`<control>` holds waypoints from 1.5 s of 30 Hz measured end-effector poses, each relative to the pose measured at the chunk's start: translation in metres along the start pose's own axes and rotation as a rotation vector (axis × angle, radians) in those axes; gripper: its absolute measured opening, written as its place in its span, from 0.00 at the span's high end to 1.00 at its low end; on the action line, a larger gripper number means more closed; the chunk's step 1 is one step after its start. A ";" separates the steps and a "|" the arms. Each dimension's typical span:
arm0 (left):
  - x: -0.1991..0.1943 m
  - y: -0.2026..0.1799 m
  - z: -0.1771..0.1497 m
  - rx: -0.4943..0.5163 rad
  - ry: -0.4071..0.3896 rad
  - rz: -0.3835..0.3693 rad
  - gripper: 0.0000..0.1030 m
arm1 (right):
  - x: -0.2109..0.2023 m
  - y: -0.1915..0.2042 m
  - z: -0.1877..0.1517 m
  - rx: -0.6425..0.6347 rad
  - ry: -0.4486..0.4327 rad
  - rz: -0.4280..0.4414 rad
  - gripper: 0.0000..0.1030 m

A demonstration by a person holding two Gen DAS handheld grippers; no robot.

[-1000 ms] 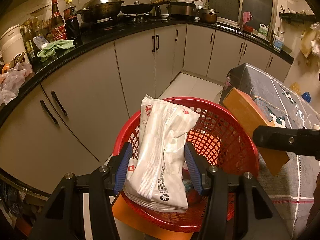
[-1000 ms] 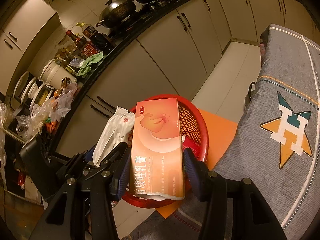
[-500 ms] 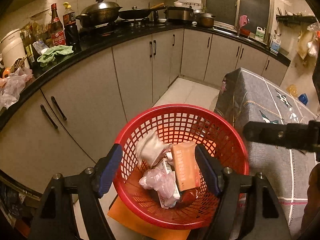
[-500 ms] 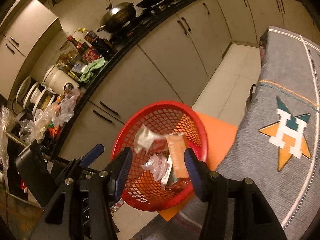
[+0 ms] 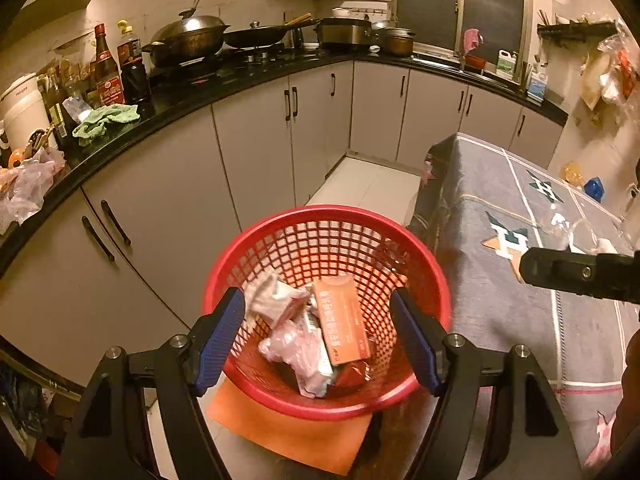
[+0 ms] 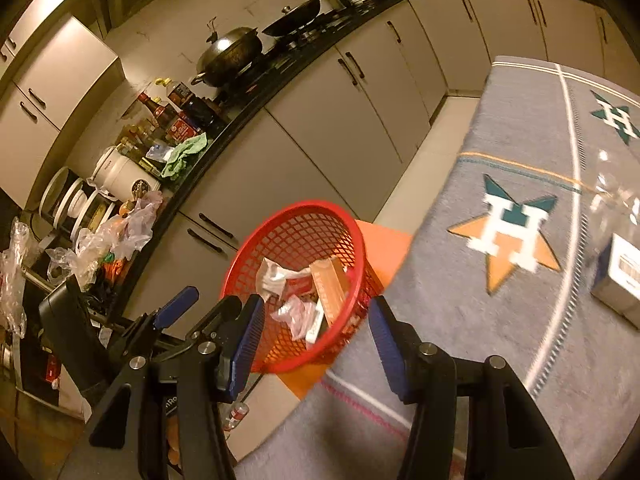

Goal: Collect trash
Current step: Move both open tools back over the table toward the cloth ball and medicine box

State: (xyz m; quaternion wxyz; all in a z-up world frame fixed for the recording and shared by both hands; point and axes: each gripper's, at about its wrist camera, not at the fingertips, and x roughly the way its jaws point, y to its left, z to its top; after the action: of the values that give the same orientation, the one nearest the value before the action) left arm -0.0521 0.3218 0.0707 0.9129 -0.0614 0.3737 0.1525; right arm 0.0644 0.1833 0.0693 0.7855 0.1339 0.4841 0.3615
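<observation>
A red mesh basket point(image 5: 328, 220) stands on an orange mat on the floor, beside the table; it also shows in the right wrist view point(image 6: 304, 210). Inside lie an orange box point(image 5: 340, 316), a white wrapper point(image 5: 272, 296) and crumpled clear plastic point(image 5: 296, 348). The same box point(image 6: 330, 284) and wrapper point(image 6: 276, 276) show in the right wrist view. My left gripper point(image 5: 320, 340) is open and empty above the basket. My right gripper point(image 6: 316, 340) is open and empty, above the table edge next to the basket. A white box point(image 6: 620, 280) and a clear plastic bottle point(image 6: 616, 200) sit on the table.
A grey cloth with star logos covers the table point(image 6: 520, 160) on the right. Grey kitchen cabinets point(image 5: 256, 152) with a black counter holding a wok, bottles and a green rag run behind the basket. An orange mat point(image 5: 288, 436) lies under the basket.
Both grippers let go: the white wrapper and the orange box dropped into the basket. Both jaws opened wide. The right gripper has swung toward the table.
</observation>
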 end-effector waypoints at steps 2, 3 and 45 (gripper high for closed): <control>-0.004 -0.007 -0.003 0.004 0.001 -0.004 0.28 | -0.010 -0.004 -0.008 0.009 -0.011 -0.002 0.43; -0.007 -0.012 -0.005 0.008 0.002 -0.008 0.28 | -0.015 -0.007 -0.012 0.011 -0.015 -0.005 0.43; -0.014 -0.242 -0.008 0.218 0.221 -0.296 0.28 | -0.202 -0.216 -0.016 0.246 -0.230 -0.381 0.31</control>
State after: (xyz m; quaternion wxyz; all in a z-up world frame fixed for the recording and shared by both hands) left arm 0.0120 0.0874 0.0747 0.8800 -0.0327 0.4727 -0.0324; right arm 0.0907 -0.1118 0.0742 0.8671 0.1753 0.4484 0.1276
